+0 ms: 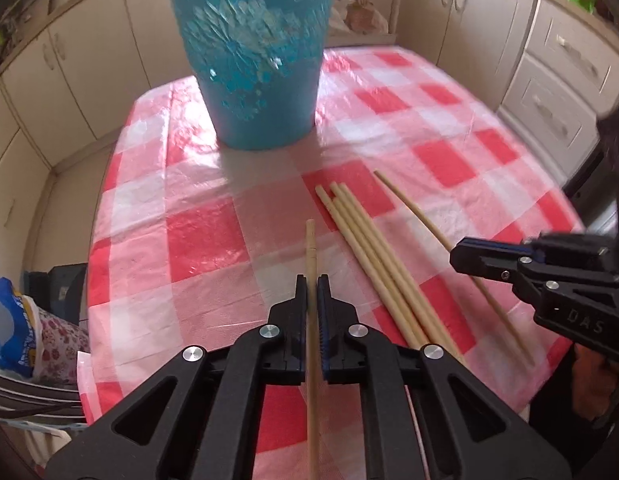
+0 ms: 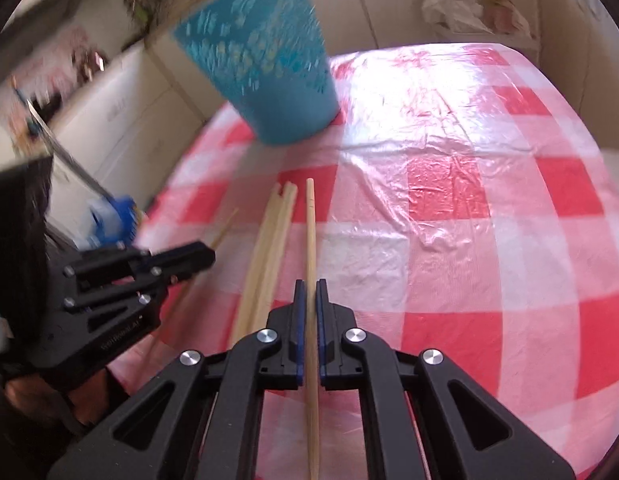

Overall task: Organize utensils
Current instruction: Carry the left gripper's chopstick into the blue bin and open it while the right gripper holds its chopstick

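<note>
My left gripper (image 1: 312, 282) is shut on one wooden chopstick (image 1: 311, 248) that runs forward between its fingers above the table. My right gripper (image 2: 311, 286) is shut on another wooden chopstick (image 2: 310, 232); it also shows in the left wrist view (image 1: 457, 258) at the right, and the chopstick it holds is the lone one there (image 1: 413, 212). Three loose chopsticks (image 1: 361, 236) lie side by side on the checked cloth between the grippers, also in the right wrist view (image 2: 269, 236). A blue perforated cup (image 1: 249, 52) stands upright at the table's far side, also in the right wrist view (image 2: 265, 64).
The table wears a red and white checked plastic cloth (image 1: 449, 120). Cream cabinets (image 1: 549, 72) surround it. A plastic bag (image 1: 13, 320) sits off the table's left edge. The left gripper's body (image 2: 121, 300) is at the left of the right wrist view.
</note>
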`<state>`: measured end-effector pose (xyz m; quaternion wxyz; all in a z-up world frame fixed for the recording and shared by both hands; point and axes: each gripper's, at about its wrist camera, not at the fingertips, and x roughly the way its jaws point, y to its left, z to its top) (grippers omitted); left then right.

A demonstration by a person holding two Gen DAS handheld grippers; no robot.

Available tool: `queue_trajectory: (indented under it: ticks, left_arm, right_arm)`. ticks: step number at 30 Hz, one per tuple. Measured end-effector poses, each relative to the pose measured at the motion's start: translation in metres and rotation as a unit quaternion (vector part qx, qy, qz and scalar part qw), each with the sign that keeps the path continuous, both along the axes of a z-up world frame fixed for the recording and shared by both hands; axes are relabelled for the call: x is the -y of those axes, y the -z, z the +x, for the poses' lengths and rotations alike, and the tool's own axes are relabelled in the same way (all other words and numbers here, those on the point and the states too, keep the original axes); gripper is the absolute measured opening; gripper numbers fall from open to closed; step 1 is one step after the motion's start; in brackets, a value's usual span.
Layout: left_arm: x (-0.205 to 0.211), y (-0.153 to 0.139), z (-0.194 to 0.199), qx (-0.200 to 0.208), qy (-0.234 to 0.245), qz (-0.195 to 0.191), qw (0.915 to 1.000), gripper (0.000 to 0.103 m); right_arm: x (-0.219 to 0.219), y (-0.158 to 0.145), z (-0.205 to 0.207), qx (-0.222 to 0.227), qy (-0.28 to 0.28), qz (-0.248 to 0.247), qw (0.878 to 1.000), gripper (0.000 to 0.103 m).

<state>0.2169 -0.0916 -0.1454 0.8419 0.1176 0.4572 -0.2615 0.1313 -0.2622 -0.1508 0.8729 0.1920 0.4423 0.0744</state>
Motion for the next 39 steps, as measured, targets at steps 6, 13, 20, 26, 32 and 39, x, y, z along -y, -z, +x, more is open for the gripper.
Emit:
queue_trajectory:
  ticks: [6,13,20,26,32,39]
  left_arm:
    - [-0.041,-0.106,0.000,0.135,-0.037,-0.138,0.9806,0.005]
    - [-0.056,-0.191,0.017,0.271,-0.069,-0.227,0.9328,0.005]
    - [-0.033,-0.224,0.057,0.321,-0.105,-0.273,0.9007,0.005]
    - [-0.010,-0.224,0.104,0.331,-0.152,-0.301,0.8814,0.005]
    - [0.014,-0.199,0.136,0.340,-0.185,-0.295,0.8736,0.005]
    - [0.030,-0.157,0.147,0.332,-0.194,-0.258,0.8864,0.005]
  right_arm:
    - [0.014,0.004,-0.013,0.049,0.056,0.013,0.997,0.006]
    - [0.028,0.019,-0.016,0.056,0.099,0.026,0.993,0.006]
    - [0.028,0.019,-0.013,0.055,0.088,0.035,0.994,0.006]
    - [0.032,0.022,-0.013,0.052,0.083,0.053,0.994,0.006]
    - [0.037,0.025,-0.013,0.049,0.087,0.076,0.992,0.006]
    - [0.039,0.027,-0.012,0.045,0.086,0.092,0.991,0.006]
